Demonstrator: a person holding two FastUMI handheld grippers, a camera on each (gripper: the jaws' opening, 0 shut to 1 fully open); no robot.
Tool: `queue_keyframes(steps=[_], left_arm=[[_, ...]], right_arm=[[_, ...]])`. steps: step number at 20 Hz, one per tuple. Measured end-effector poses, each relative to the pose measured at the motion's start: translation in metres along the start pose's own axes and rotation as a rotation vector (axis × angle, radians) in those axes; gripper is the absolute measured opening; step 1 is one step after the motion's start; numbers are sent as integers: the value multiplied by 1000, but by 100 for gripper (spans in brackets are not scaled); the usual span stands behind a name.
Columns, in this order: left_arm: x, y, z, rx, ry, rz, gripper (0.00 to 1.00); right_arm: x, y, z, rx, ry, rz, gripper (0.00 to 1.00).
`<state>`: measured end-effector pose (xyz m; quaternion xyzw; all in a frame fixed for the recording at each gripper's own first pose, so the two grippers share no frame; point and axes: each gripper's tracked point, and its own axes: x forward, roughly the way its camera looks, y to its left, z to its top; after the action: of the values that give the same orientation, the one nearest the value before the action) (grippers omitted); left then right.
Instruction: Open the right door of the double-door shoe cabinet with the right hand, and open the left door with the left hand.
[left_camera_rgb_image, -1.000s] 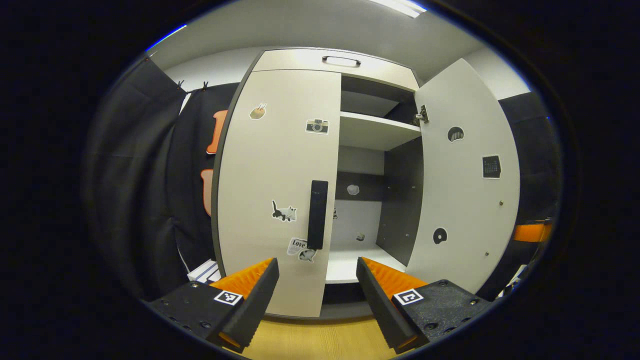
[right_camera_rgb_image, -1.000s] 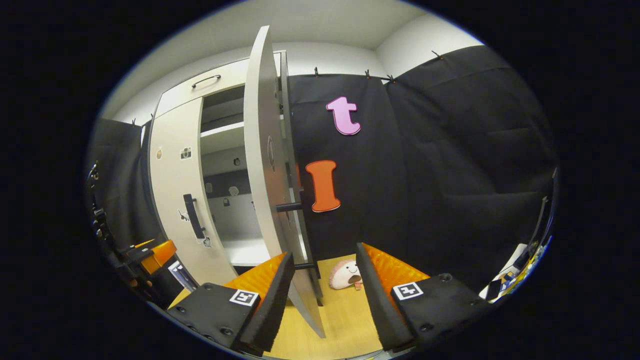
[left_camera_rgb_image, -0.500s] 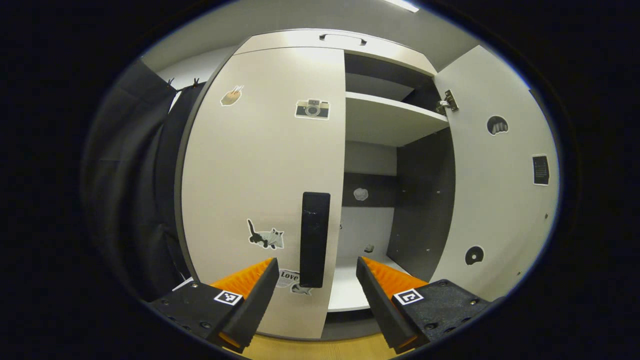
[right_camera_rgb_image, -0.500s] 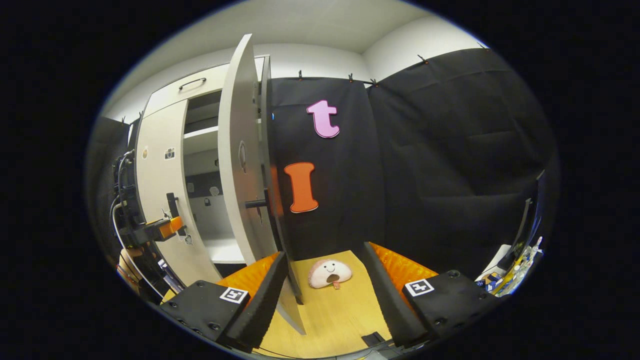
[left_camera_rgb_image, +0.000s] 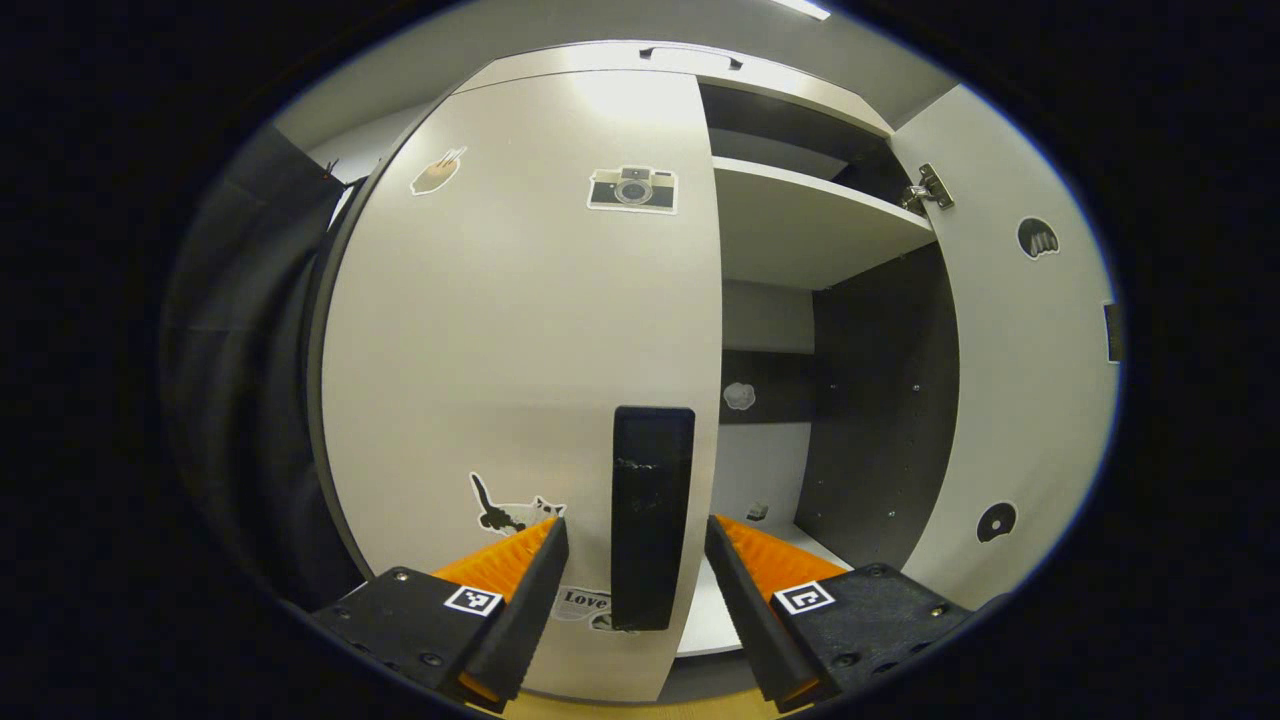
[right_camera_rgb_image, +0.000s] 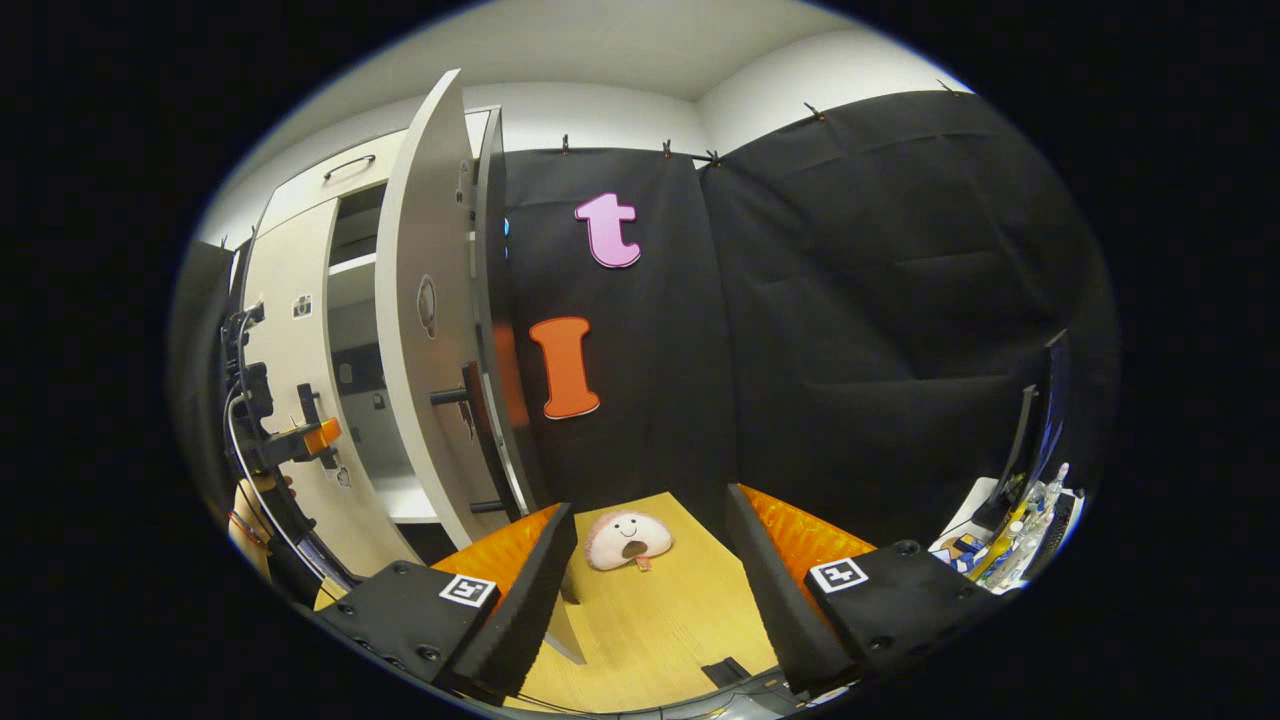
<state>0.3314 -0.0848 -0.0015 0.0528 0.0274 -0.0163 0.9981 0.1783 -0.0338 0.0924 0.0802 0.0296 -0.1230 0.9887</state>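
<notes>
Left hand-held gripper (left_camera_rgb_image: 630, 585) spread wide, the closed left door's handle (left_camera_rgb_image: 652, 515) between its fingers, no contact visible. Right door (right_camera_rgb_image: 425, 330) stands open. Right hand-held gripper (right_camera_rgb_image: 645, 575) open, holding nothing, over the floor (right_camera_rgb_image: 660, 620) right of it.

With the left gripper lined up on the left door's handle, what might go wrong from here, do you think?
1. The left gripper is open, its fingers either side of the black handle but not pressing it; pulling before closing would likely slip off.
2. The handle sits at the left door's free edge, so a straight pull may fight the hinge arc.
3. The open right door stands beside the right gripper, which could bump it.
</notes>
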Motion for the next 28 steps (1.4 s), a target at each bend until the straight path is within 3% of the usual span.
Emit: queue_keyframes(steps=[2, 5, 11, 16, 21, 28], left_arm=[[2, 1, -2, 24, 8, 14, 77], [1, 1, -7, 40, 12, 19, 39], [-2, 2, -7, 19, 15, 0, 24], [-15, 4, -9, 5, 14, -29, 18], [-34, 10, -6, -14, 8, -54, 19], [-60, 15, -7, -36, 23, -132, 19]], right_arm=[[-1, 1, 0, -1, 0, 3, 98], [-1, 2, -2, -6, 6, 3, 99], [-5, 3, -1, -1, 11, 4, 98], [-9, 5, -1, 2, 10, 4, 98], [-32, 11, -5, 1, 4, -7, 99], [-63, 47, -5, -14, -11, -20, 99]])
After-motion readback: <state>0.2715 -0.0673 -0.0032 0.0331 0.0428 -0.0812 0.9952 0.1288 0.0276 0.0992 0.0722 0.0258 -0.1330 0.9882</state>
